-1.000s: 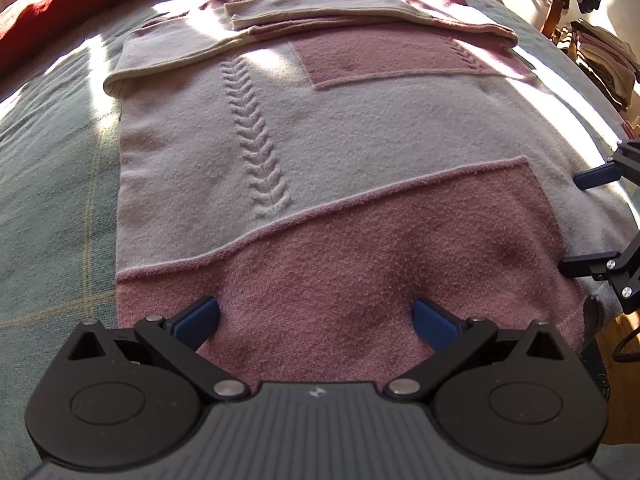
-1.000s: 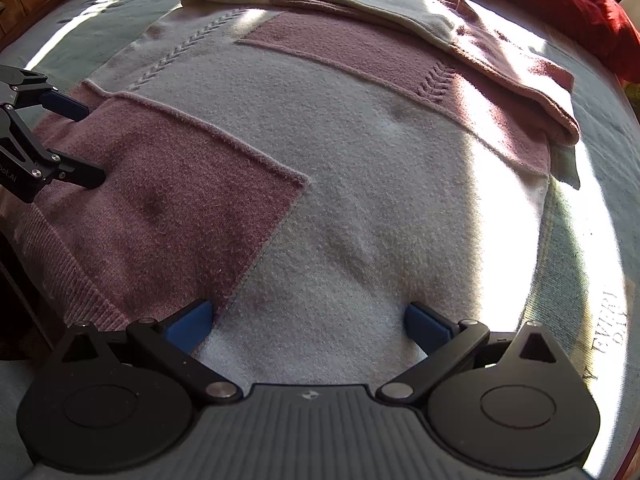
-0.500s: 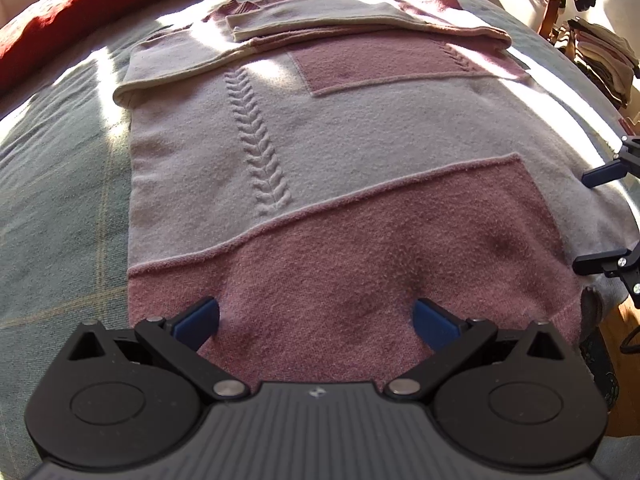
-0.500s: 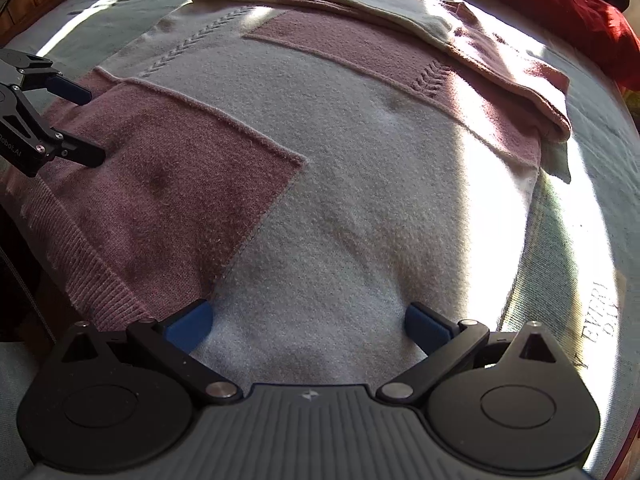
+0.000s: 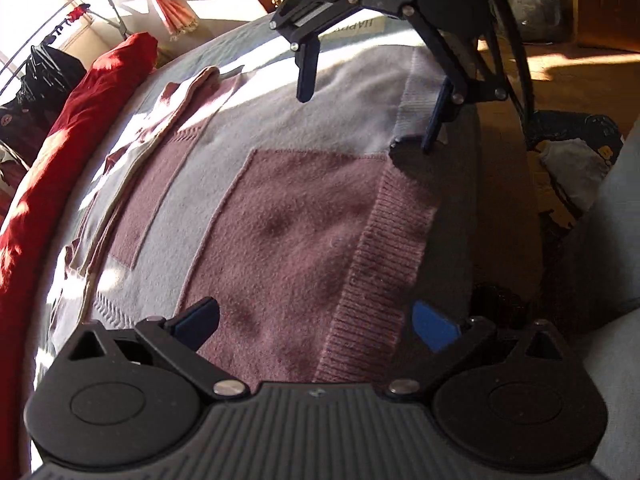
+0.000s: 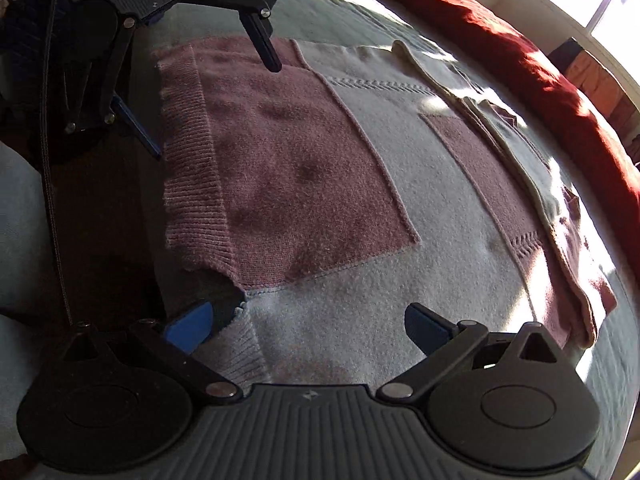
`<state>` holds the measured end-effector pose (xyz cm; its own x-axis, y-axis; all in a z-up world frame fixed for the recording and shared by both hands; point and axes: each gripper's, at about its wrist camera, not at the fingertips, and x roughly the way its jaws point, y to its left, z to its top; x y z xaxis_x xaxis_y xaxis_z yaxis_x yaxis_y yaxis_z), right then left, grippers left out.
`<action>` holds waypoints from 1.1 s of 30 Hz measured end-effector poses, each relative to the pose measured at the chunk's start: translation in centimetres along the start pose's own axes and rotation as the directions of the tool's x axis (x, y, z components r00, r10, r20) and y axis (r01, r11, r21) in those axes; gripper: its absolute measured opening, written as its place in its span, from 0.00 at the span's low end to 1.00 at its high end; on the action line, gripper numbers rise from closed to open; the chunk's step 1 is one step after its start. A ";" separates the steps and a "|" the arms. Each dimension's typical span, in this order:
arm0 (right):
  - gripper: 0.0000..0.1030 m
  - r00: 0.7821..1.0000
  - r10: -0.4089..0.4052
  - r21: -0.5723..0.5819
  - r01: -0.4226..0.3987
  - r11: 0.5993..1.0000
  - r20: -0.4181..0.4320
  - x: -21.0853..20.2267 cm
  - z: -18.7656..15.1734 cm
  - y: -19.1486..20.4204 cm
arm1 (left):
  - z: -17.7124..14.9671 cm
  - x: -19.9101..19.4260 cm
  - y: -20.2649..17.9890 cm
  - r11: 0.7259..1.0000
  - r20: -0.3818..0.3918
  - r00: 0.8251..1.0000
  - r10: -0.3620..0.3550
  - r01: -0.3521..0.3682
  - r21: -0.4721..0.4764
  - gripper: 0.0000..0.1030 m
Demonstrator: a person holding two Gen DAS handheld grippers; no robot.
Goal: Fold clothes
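left wrist view: both tools (image 5: 316, 320) (image 6: 308, 326) (jaws apart) at sweater (image 5: 288, 216) hem

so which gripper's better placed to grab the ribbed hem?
Left. Left hand-held gripper, open, straddles the sweater's ribbed hem; right hand-held gripper, open, sits at its corner.

right gripper (image 6: 310, 326) jaws wide, straddling sweater (image 6: 360, 200) hem corner | left gripper (image 6: 208, 104) gaping at far hem corner | sweater flat on bed (image 6: 328, 16) | red blanket (image 6: 520, 60) along far edge
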<state>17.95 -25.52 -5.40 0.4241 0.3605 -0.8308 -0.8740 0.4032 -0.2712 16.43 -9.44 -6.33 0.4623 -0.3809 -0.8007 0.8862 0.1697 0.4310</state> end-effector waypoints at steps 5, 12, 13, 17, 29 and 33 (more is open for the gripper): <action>1.00 0.999 0.013 -0.191 -0.003 0.982 0.050 0.7 0.4 2.2 | 0.9 2.1 -1.3 0.995 0.015 1.000 0.017 -0.019 0.094 0.99; 1.00 0.996 -0.007 -0.234 0.029 0.972 0.091 0.7 0.9 3.2 | 1.2 1.2 0.0 0.997 0.039 0.998 0.054 -0.056 0.047 0.99; 1.00 0.995 -0.010 -0.233 0.032 0.972 0.096 0.6 0.9 3.2 | 1.2 1.0 0.4 0.997 0.036 0.997 0.066 -0.068 0.038 0.99; 1.00 0.993 -0.010 -0.236 0.037 0.971 0.113 0.4 1.1 3.4 | 1.3 0.7 2.0 0.993 0.024 0.993 0.120 -0.120 0.005 0.99; 1.00 0.986 -0.054 -0.279 0.096 0.955 0.157 1.3 1.7 4.7 | 1.3 0.6 4.3 0.987 -0.010 0.994 0.111 -0.112 -0.115 0.99; 1.00 0.967 -0.134 -0.314 0.198 0.928 0.215 0.6 1.7 5.3 | 1.5 0.1 3.5 0.989 0.002 0.998 0.067 -0.066 -0.130 0.99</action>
<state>14.02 -21.72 -6.54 0.5781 0.4757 -0.6630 -0.8020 0.1814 -0.5691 19.48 -10.24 -4.26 0.5202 -0.3708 -0.7694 0.8501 0.3109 0.4250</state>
